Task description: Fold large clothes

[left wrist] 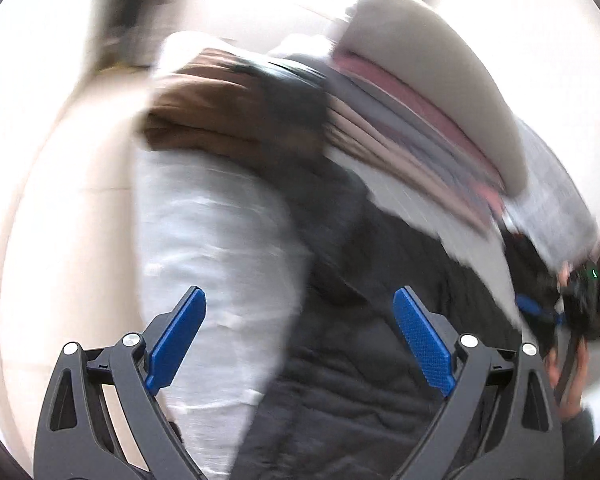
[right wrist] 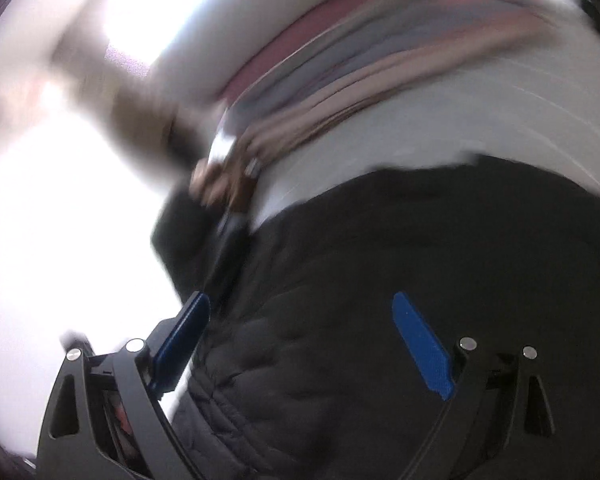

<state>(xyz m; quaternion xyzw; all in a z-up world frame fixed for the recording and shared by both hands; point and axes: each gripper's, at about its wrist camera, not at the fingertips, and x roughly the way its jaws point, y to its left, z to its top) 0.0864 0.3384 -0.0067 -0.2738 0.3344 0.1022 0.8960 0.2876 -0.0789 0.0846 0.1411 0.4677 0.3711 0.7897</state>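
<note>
Now we hover over dark quilted jacket (right wrist: 380,320), which lies on pale surface (left wrist: 52,200), beside white garment (left wrist: 212,240). Left gripper (left wrist: 300,340), right gripper (right wrist: 300,344): jaws apart, nothing held. We judge jacket soft, puffy, slippery; pinch stitched hem edge.

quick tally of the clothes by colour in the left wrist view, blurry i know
Black quilted jacket: 1
White garment: 1
Brown garment: 1
Grey garment: 1
Total: 4 told apart. The pink, grey and beige striped pile is too smeared to count.
</note>
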